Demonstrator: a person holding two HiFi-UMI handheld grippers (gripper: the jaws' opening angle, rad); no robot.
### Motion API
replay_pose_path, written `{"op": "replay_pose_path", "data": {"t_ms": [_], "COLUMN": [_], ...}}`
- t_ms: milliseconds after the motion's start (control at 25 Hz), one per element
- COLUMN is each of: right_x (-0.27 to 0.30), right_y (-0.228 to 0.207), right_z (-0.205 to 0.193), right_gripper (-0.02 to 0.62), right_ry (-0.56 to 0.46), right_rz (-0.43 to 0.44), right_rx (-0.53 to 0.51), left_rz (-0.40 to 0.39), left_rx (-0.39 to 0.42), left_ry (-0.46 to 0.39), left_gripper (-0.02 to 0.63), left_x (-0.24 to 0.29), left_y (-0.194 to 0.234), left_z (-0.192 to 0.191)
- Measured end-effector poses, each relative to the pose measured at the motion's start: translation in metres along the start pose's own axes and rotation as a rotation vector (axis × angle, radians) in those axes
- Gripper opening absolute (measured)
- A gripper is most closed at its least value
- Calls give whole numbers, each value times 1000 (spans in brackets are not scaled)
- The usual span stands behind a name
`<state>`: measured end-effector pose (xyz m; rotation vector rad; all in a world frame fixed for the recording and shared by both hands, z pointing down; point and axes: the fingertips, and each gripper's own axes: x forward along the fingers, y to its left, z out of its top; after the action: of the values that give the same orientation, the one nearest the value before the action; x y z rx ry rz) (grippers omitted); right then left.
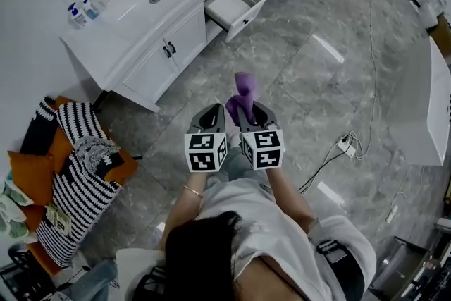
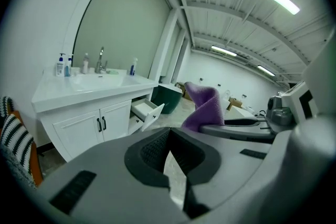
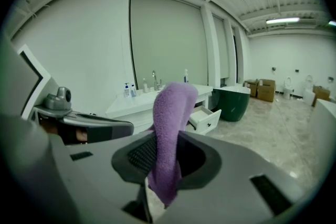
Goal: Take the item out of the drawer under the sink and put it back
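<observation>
Your right gripper [image 1: 248,111] has its jaws clenched on the purple cloth [image 1: 244,88] at frame centre, well apart from the open drawer [image 1: 232,8] above. Your left gripper [image 1: 213,113] jaws are closed, empty.

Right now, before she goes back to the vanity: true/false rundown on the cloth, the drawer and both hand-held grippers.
1. The right hand-held gripper is shut on a purple cloth. True.
2. The drawer is pushed closed. False: the drawer stands pulled out.
3. The left hand-held gripper pinches a corner of the cloth. False: its jaws are together with nothing between them.
4. The two cabinet doors beside the drawer are closed. True.
5. The cloth lies inside the drawer. False: it is held in the air, well short of the drawer.
</observation>
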<state>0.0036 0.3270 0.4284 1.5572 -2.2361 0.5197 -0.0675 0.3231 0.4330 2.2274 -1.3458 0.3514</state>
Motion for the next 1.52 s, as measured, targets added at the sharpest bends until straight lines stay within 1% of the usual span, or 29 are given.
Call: {"op": "replay_pose_path", "data": {"t_ms": [160,480,800,1160,1280,1520], "right_x": [25,62,89,109,121,155], "right_y": [-23,-66,-89,-100,-101,-112], "right_z": [16,42,58,70,72,89], "right_gripper": [94,94,94,94,94,94], "right_ry": [5,11,12,21,23,21], "right_rz": [19,52,84,83,76,36], "right_rx": [2,-12,-40,-59,-63,-67], "left_rz": [18,58,83,83,70,41], "left_rx": [-22,-29,-33,-34,-26,-12], "left_ry": [-1,-11,-32,-18,-14,-12], "left_gripper": [3,3,3,3,3,3], "left_x": [34,83,117,143,155,189], "left_y": [3,2,5,12,18,38], "left_z": [22,52,72,82,87,105]}}
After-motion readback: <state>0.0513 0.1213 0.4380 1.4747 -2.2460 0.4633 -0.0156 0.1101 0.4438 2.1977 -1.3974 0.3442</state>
